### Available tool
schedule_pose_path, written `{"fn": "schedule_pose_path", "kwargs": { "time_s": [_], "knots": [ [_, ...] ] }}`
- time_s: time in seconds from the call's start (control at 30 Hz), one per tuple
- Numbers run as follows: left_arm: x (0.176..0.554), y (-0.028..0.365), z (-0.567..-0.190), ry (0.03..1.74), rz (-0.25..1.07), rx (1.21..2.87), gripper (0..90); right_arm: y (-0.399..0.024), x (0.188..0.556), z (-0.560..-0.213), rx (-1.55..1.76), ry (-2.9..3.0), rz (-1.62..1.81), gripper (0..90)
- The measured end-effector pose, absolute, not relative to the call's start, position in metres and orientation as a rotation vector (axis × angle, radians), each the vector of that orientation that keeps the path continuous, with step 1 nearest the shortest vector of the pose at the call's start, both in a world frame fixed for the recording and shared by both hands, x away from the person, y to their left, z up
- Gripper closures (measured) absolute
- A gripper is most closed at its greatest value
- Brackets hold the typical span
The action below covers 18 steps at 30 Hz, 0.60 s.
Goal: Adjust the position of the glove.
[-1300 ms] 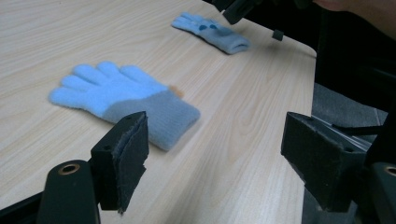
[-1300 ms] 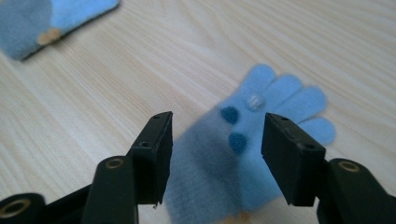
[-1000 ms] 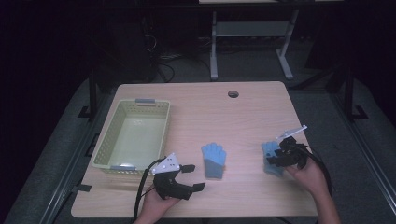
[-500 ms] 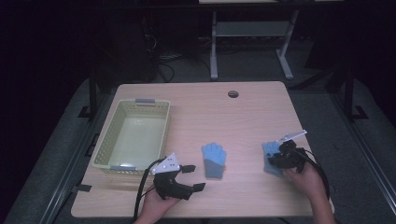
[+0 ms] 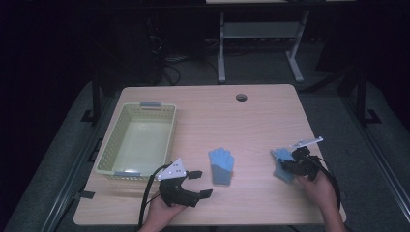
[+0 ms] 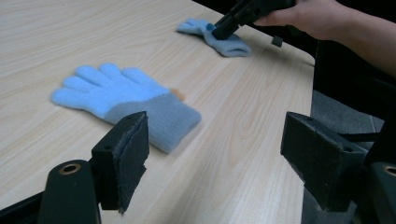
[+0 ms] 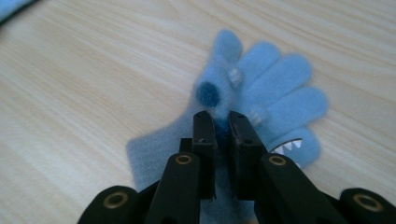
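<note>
We hold the right gripper [image 5: 289, 166] down on the right glove [image 5: 281, 163], which lies at about four o'clock on the table [image 5: 251, 121], near the right edge. In the right gripper view its jaws have just been closing and now pinch a raised fold of the glove [image 7: 261, 93] between their pads, close to the palm, while the glove's fingers fan out toward one o'clock. A small toothy mouth is printed near one fingertip. In the left gripper view we see that same gripper [image 6: 219, 31] at twelve o'clock, pressed into the far glove [image 6: 219, 39]. Our left gripper [image 5: 198, 183] rests near the front edge at about seven o'clock, its jaws spread wide with nothing between them. The second glove [image 5: 221, 166] lies flat just past it toward three o'clock, fingers pointing to the far side; in the left gripper view this glove [image 6: 121, 100] sits at eleven o'clock, apart from both pads. The pale basket [image 5: 109, 157] stands at nine o'clock on the table, just beyond the left gripper.
</note>
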State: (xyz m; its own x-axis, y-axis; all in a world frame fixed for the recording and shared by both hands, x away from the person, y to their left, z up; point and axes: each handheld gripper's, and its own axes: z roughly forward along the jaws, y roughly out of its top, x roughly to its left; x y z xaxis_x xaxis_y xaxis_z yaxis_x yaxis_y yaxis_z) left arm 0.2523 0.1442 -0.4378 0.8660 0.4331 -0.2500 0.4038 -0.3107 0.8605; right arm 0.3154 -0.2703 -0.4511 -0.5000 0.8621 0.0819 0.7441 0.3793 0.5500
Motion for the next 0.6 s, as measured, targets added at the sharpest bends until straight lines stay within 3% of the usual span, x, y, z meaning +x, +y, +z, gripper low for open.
{"fn": "schedule_pose_path", "kwargs": {
  "time_s": [0.6],
  "knots": [
    [0.257, 0.152, -0.433, 0.634, 0.068, 1.918, 23.4, -0.217, 0.297, -0.403, 1.256, 2.437, 0.939, 83.2]
  ]
}}
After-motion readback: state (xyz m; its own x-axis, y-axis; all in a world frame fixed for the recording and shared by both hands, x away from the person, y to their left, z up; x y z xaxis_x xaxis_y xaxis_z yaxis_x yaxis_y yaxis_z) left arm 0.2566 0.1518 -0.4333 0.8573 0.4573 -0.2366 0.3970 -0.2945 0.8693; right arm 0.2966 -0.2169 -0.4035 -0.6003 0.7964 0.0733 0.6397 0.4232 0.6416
